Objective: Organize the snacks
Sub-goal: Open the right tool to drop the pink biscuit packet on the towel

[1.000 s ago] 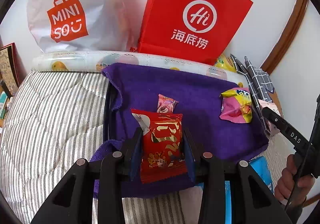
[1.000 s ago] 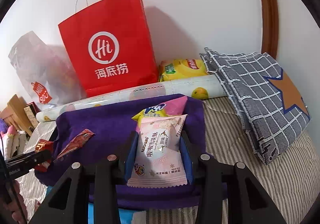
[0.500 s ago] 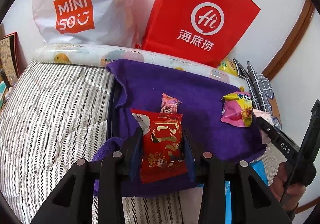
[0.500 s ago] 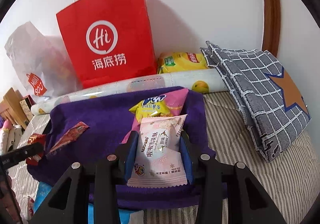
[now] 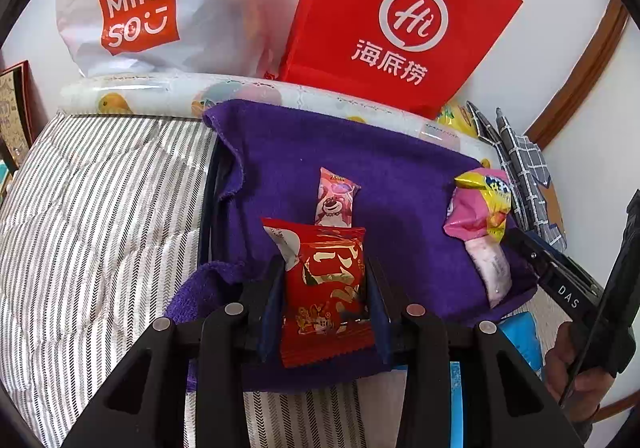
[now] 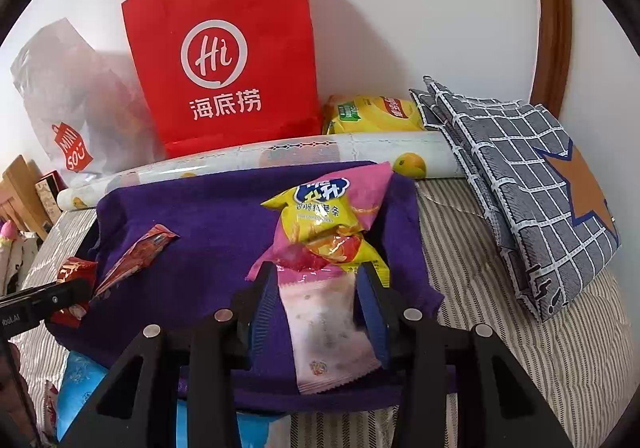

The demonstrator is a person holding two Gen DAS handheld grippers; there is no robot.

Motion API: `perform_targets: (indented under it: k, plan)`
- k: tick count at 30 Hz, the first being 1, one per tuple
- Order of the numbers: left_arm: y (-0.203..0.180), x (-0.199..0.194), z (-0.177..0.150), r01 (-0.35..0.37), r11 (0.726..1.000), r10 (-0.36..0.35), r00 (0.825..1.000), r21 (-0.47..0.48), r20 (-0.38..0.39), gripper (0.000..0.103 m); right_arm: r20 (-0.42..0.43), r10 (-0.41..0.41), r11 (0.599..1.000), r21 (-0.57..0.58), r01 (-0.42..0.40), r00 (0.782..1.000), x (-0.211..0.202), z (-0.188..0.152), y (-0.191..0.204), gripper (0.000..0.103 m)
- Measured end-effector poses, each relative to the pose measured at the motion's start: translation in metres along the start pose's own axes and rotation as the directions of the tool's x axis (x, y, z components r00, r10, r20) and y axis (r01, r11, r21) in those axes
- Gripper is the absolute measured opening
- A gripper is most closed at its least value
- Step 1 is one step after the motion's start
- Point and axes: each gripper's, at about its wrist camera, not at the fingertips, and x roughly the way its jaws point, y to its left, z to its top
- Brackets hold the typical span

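Over the purple towel [image 5: 400,175] spread on the striped bed, the left tool [image 5: 325,290] pinches a red snack packet [image 5: 326,288], and the right tool [image 6: 318,302] pinches a pale pink snack packet [image 6: 328,336] whose tip touches the yellow-and-pink chip bag [image 6: 324,224].

A red paper bag [image 6: 224,55] stands beside a checked cushion [image 6: 520,183].

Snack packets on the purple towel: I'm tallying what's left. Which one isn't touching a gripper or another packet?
The bear-printed pink packet, lying alone mid-towel; the others are gripped or overlapping.
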Motion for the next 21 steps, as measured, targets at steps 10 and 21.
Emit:
perform_targets:
  k: [10,21]
  plan:
    - [0.0006,0.0016,-0.0006,0.004,1.0,-0.004,1.0,-0.003,-0.006,0.039,0.006,0.005,1.0,0.019,-0.005,1.0,-0.0024,-0.001,-0.0033,0.046]
    - [-0.0003,0.0029,-0.0003,0.012,1.0,-0.012,1.0,-0.001,-0.013,0.04,0.024,0.002,0.999,0.037,-0.003,1.0,-0.0056,0.0001,-0.007,0.05]
